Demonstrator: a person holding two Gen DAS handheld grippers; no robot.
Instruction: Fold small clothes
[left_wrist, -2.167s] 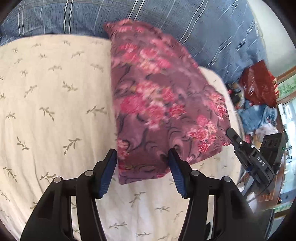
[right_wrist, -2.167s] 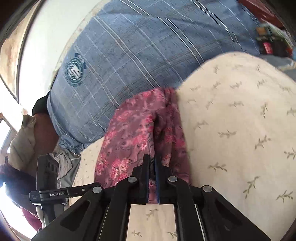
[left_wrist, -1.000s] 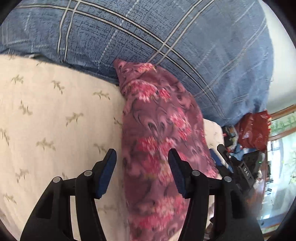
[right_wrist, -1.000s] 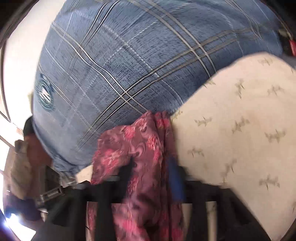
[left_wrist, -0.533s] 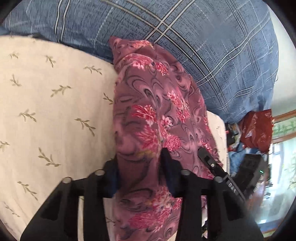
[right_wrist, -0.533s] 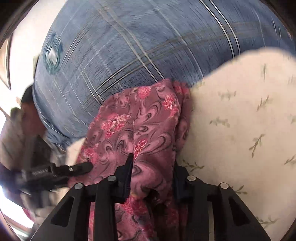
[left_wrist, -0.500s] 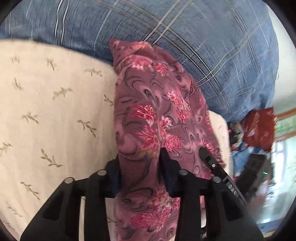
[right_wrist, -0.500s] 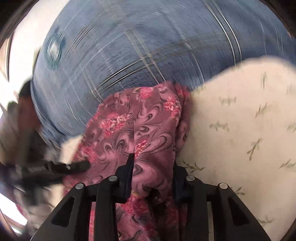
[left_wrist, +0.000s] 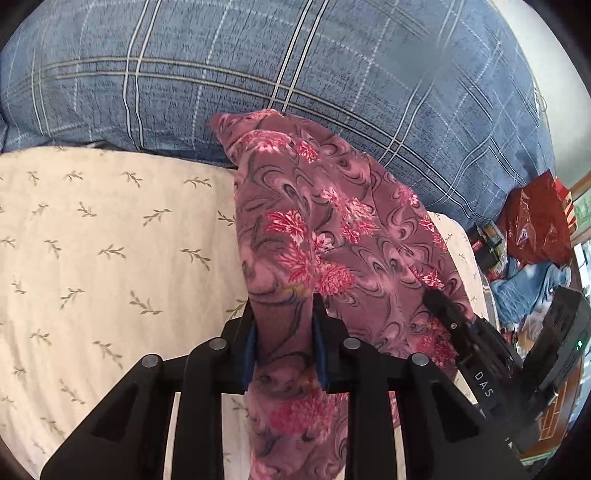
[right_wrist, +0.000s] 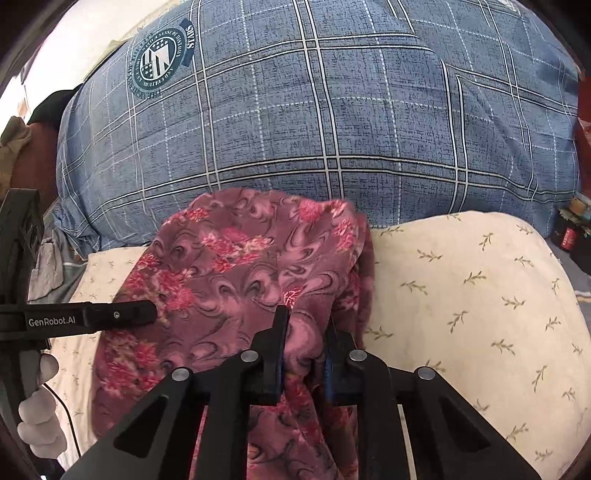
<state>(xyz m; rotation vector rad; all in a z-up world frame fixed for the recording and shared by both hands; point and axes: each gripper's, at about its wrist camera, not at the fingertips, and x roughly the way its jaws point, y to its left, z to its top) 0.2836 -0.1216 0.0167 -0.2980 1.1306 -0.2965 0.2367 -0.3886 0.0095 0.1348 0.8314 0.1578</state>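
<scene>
Both grippers are on the garment (left_wrist: 306, 229). It is a purple cloth with pink flowers, lying on the cream sheet (left_wrist: 92, 258) with its far end against the blue plaid pillow (left_wrist: 295, 66).

My left gripper (left_wrist: 282, 332): jaws have just been closing and now clamp a bunched fold of the garment. I see cloth pressed between the blue pads (left_wrist: 250, 345) and spilling out below them toward the camera. The rest of the cloth runs ahead of the fingers and to their right.

My right gripper (right_wrist: 304, 347): jaws have likewise just been closing, and they pinch a thick ridge of the garment. The cloth spreads ahead and to the left of it, and more hangs down under the fingers.

In the left view the right gripper shows at lower right, its tip against the cloth's right edge. In the right view the left gripper enters from the left, tip on the cloth's left side, with a hand (right_wrist: 38, 413) on its handle.

The sheet lies bare to the left of my left gripper and to the right of my right one. A red bag (left_wrist: 535, 221) sits far right of the left gripper, past the bed.
</scene>
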